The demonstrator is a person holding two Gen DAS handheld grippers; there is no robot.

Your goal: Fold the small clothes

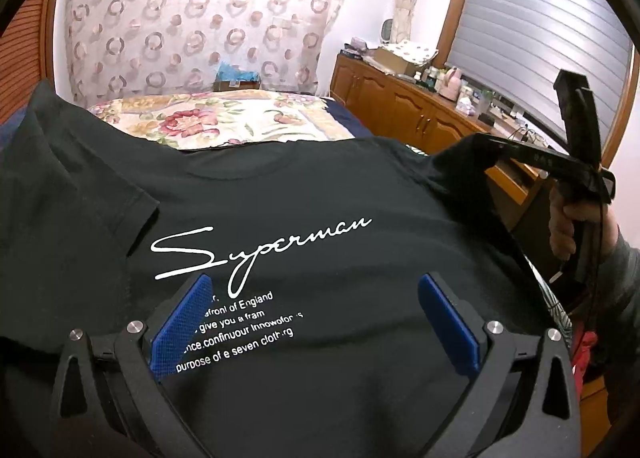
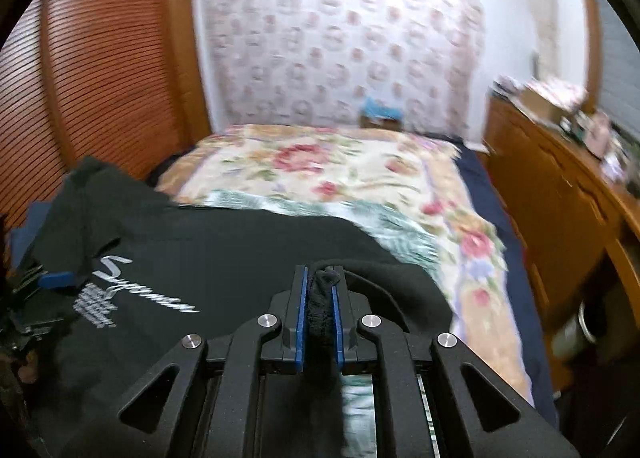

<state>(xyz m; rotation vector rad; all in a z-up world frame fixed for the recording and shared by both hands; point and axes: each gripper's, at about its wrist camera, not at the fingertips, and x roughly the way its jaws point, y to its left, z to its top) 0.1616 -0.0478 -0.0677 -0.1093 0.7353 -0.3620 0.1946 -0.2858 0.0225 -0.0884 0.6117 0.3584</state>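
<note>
The black T-shirt [image 1: 304, 226] lies face up on the near end of the bed, with the white word "Superman" [image 1: 256, 248] across its chest. Its neck end points to the far side, toward the flowery quilt [image 1: 224, 122], and its bottom end is near us, so the long way of the shirt runs from near to far. The left sleeve [image 1: 76, 182] lies flat, out to the left. The right side of the shirt is not flat: it is lifted off the bed, because the right gripper [image 2: 320, 318] has its two blue pads pressed together on a bunched bit of black cloth at that edge. This is plain in the right wrist view, where the cloth sticks up between the pads. The left gripper [image 1: 316, 318] hangs over the middle of the shirt, near the small white lines of print, with its blue fingers [image 1: 180, 330] wide apart and holding nothing. So the right gripper is the one that has the cloth, and the rest of the shirt lies to its left. I think the next move is to carry that right edge across to the left, over the chest, to make a fold along the long way. The cloth is soft and could droop or slip. A wooden cabinet [image 1: 404, 98] stands at the right of the bed.
</note>
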